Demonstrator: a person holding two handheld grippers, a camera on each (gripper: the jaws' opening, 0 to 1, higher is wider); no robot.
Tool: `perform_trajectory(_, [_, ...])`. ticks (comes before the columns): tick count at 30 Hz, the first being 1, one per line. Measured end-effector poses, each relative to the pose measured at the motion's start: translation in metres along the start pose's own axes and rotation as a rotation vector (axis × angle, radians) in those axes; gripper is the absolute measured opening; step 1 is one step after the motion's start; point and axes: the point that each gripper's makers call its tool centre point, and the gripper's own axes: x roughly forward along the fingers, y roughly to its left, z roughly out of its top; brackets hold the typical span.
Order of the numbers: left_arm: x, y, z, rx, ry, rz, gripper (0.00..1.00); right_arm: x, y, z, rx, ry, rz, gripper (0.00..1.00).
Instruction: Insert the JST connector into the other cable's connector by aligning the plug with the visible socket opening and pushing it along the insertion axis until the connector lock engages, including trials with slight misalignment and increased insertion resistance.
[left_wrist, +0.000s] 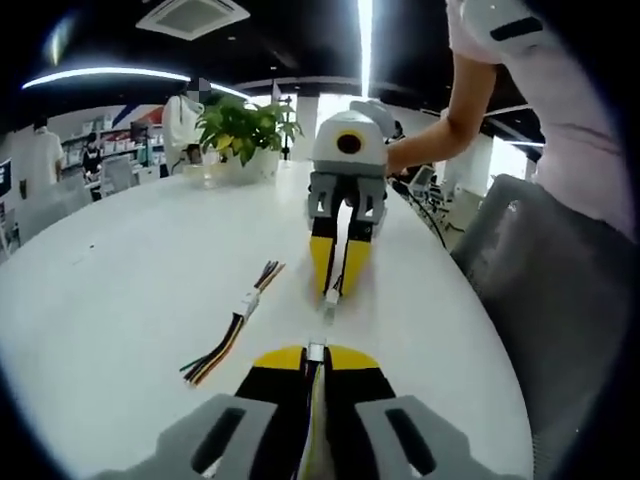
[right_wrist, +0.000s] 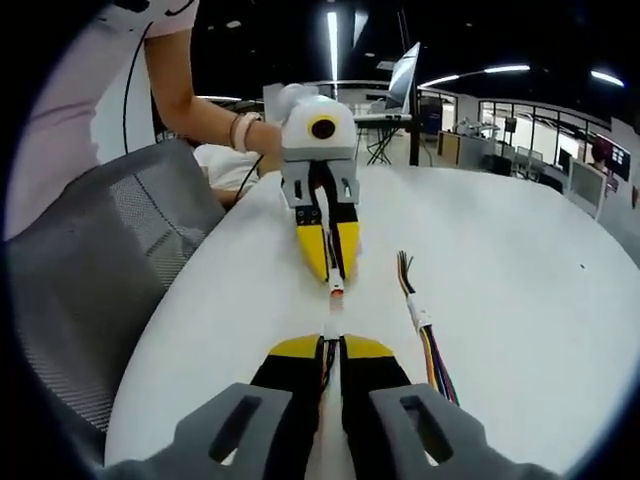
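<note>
My left gripper (left_wrist: 316, 352) rises from the bottom of the left gripper view, shut on a cable whose small white connector (left_wrist: 316, 350) pokes out at the jaw tips. Facing it across the white table (left_wrist: 120, 280), my right gripper (left_wrist: 333, 292) is shut on the other cable, its white connector (left_wrist: 331, 297) pointing back at mine. A short gap separates the two connectors. In the right gripper view, my right gripper (right_wrist: 333, 347) holds its cable at the bottom, and the left gripper (right_wrist: 336, 280) opposite shows a white and red connector (right_wrist: 337, 290) at its tips.
A spare multicoloured cable (left_wrist: 232, 340) (right_wrist: 427, 335) with a white connector lies loose on the table beside the grippers. A potted plant (left_wrist: 245, 130) stands at the far side. A grey chair (left_wrist: 560, 300) (right_wrist: 90, 290) sits at the table edge, near a person's arm (right_wrist: 195, 100).
</note>
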Motion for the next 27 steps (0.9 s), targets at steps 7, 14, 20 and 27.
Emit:
perform_trajectory(7, [-0.002,-0.002,0.013,0.028,0.024,-0.017,0.00,-0.009,-0.004,0.014,-0.013,0.004,-0.005,0.03])
perform_trajectory(14, [-0.005,-0.006,0.023,0.020,0.027,-0.035,0.00,-0.011,-0.001,0.023,-0.037,0.020,0.010,0.03])
perform_trajectory(20, [-0.008,-0.006,0.028,0.043,0.034,-0.036,0.00,-0.010,0.000,0.026,-0.054,0.026,0.017,0.03])
perform_trajectory(27, [-0.006,-0.007,0.028,0.048,0.043,-0.043,0.00,-0.006,0.002,0.029,-0.068,0.028,0.032,0.03])
